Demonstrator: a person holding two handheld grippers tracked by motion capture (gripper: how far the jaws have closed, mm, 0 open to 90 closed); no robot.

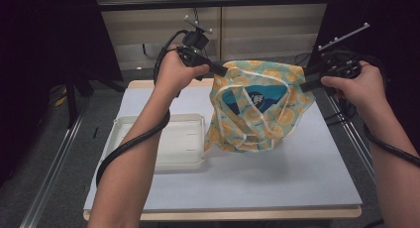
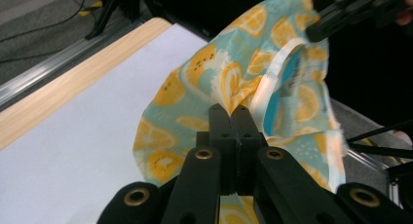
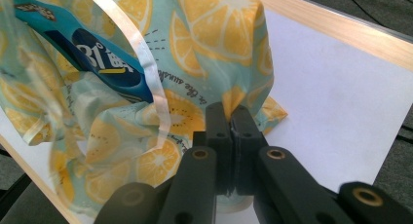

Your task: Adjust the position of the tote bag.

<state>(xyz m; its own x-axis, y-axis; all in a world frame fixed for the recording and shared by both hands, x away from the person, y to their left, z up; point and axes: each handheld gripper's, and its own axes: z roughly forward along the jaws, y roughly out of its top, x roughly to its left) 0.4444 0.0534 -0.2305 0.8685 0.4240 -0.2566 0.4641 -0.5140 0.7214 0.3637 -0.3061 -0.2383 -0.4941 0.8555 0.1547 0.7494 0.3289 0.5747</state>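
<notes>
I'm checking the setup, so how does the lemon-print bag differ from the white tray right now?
The lemon-print bag is soft, crumpled and colourful; the white tray is rigid, plain and flat. The bag hangs lifted between the left gripper and right gripper, its bottom near the table; the tray lies untouched. Both are over the table.

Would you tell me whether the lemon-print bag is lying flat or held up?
Held up: both grippers, left gripper and right gripper, pinch the bag's top edges above the table.
</notes>
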